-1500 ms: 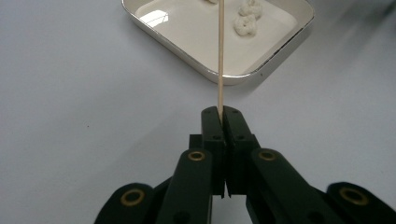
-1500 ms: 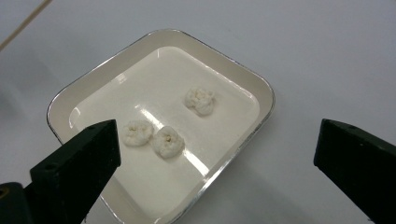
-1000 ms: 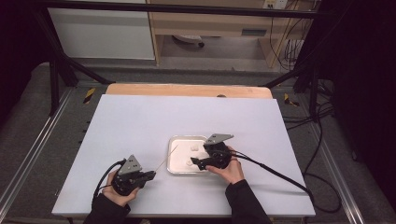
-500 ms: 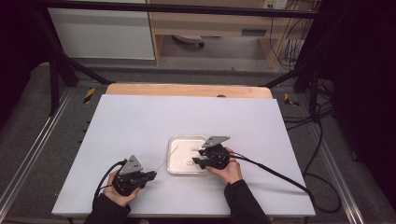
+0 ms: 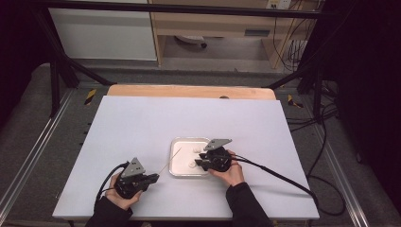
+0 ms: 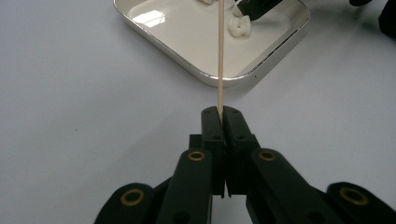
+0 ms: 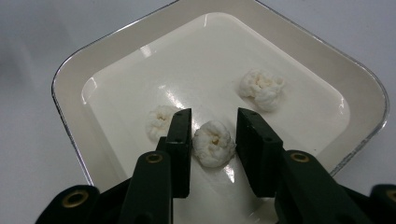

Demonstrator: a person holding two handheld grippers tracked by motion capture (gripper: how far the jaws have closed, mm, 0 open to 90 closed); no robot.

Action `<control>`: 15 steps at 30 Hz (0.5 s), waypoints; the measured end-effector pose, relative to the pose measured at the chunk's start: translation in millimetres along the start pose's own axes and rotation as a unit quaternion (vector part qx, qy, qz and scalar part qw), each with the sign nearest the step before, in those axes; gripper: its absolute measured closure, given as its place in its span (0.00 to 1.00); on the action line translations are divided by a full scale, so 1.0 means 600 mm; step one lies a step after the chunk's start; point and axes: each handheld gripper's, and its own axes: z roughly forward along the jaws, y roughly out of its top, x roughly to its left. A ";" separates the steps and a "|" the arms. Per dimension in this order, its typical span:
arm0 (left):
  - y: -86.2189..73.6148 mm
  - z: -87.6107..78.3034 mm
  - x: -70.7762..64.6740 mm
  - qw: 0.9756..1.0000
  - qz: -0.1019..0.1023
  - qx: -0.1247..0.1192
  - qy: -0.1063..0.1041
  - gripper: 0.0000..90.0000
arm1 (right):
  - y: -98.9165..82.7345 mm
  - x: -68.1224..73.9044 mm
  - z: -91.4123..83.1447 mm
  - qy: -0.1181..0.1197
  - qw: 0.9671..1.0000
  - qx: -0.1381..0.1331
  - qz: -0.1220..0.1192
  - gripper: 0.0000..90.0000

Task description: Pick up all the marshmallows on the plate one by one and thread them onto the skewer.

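White tabletop [image 5: 142,127] spread beneath a dark frame, with a shallow, square, cream-coloured metal tray [image 5: 176,163] near its near edge. At near left, the left gripper [image 6: 219,114] was clamped shut on a thin wooden skewer [image 6: 221,56] whose far end reached over the tray. At the tray's right side, the right gripper [image 7: 214,135] had just been closing around a small white puffed ball [image 7: 214,143], one of three inside; its jaws flanked the ball, a sliver apart from it
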 end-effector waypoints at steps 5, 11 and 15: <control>0.000 0.000 -0.002 1.000 0.002 -0.001 0.000 0.98 | 0.000 0.000 0.000 0.001 1.000 -0.001 0.004 0.78; 0.000 -0.002 -0.002 1.000 0.001 -0.007 0.001 0.98 | 0.007 -0.002 -0.012 0.005 1.000 -0.016 0.014 0.79; 0.000 -0.002 -0.003 1.000 0.001 -0.008 0.002 0.98 | 0.015 -0.002 -0.028 0.011 0.999 -0.029 0.022 0.79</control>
